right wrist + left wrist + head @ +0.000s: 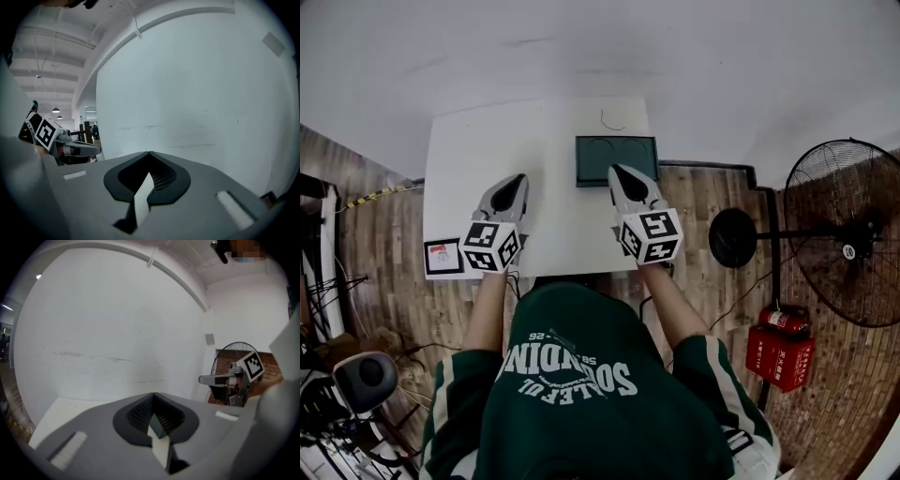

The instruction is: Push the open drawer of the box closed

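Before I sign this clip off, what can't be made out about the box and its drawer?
Drawer: the head view shows the box from above only; open or closed cannot be told.
Box's near edge: partly covered by the right gripper.
Both gripper views: aimed at the wall, box out of frame.
Card at the table corner: print too small.

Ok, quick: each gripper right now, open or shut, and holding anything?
Left gripper: shut, nothing between the jaws.
Right gripper: shut, nothing between the jaws.
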Demonstrator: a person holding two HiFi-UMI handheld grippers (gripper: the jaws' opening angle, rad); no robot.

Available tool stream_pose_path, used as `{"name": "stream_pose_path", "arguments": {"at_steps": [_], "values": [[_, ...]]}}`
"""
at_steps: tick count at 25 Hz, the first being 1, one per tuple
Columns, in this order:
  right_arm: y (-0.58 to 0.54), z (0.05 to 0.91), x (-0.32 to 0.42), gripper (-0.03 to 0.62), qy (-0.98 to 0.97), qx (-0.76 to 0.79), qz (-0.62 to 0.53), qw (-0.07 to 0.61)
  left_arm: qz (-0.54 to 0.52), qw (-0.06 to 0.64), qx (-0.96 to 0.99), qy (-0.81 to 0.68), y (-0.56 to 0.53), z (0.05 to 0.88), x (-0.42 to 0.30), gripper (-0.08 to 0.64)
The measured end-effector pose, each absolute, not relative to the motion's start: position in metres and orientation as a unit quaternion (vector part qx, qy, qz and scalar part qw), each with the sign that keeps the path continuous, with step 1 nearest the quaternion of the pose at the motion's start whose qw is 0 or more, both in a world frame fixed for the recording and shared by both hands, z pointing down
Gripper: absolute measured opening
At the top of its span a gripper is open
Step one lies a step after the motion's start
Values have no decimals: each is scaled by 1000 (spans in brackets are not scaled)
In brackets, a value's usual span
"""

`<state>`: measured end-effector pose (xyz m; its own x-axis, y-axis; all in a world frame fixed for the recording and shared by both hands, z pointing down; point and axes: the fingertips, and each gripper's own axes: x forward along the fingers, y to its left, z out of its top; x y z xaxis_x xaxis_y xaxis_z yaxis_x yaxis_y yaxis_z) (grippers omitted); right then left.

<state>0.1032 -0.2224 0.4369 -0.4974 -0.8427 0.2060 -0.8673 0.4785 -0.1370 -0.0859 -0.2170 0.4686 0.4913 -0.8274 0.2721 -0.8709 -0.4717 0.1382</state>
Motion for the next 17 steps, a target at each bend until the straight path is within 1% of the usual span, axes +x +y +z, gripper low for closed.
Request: {"name": "stream_pose_path", "arguments": {"at_steps": [17], "values": [[-231, 450, 102, 2, -860, 491, 119, 67, 91, 138, 855, -492, -226, 475, -76, 52]]}}
